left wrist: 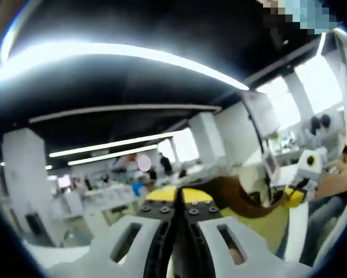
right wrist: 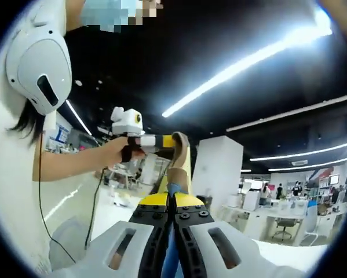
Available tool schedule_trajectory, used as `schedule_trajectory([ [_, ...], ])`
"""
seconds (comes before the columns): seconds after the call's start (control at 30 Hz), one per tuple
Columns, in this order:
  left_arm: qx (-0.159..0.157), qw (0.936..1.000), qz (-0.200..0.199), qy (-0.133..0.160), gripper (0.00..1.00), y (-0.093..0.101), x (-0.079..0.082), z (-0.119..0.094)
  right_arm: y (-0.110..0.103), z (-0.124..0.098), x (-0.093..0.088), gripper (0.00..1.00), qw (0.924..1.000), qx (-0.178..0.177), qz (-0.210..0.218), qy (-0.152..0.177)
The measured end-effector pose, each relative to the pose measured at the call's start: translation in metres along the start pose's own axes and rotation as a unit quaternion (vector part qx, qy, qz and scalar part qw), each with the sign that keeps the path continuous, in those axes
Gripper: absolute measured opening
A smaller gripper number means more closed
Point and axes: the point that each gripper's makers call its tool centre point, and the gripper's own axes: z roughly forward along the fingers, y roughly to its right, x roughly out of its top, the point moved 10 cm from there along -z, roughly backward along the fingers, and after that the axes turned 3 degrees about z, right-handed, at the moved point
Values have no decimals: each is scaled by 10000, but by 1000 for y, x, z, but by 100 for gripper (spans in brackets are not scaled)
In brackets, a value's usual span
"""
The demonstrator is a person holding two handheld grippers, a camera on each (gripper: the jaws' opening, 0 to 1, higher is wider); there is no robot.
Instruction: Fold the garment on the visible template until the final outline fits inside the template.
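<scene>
Both grippers are up in the air, the garment (left wrist: 237,197) stretched between them. The left gripper (left wrist: 178,200) and right gripper (right wrist: 172,200) each pinch its cloth. Next, probably lowering it onto the template.

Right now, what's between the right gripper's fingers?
The right gripper is shut on the garment: brown and blue cloth rises from its yellow tips. The left gripper pinches the cloth's far end. The clamped part is hidden.
</scene>
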Motion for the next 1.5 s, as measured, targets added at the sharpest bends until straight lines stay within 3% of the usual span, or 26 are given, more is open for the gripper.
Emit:
schedule_trajectory([
  [0.2, 68, 9998, 43, 186, 0, -1, 9, 4, -15, 13, 0, 1, 9995, 147, 97, 262],
  [0.53, 81, 9996, 94, 248, 0, -2, 15, 8, -23, 25, 1, 2, 9985, 319, -184, 404],
  [0.77, 32, 9997, 103, 214, 0, 0, 13, 11, -20, 25, 1, 23, 9977, 349, 31, 588],
  [1.03, 35, 9995, 140, 282, 0, -1, 18, 11, -5, 22, -13, 24, 9995, 214, -46, 218],
  [1.23, 33, 9994, 178, 296, 0, -1, 21, 10, 0, 38, -38, 25, 9976, 182, -524, -427],
  [1.4, 40, 9993, 238, 298, 0, 0, 23, 8, 16, 45, -44, 25, 9968, 103, -657, -441],
  [1.5, 51, 9991, 280, 304, 0, -2, 24, 5, 31, 40, -34, 22, 9992, -4, -388, -68],
])
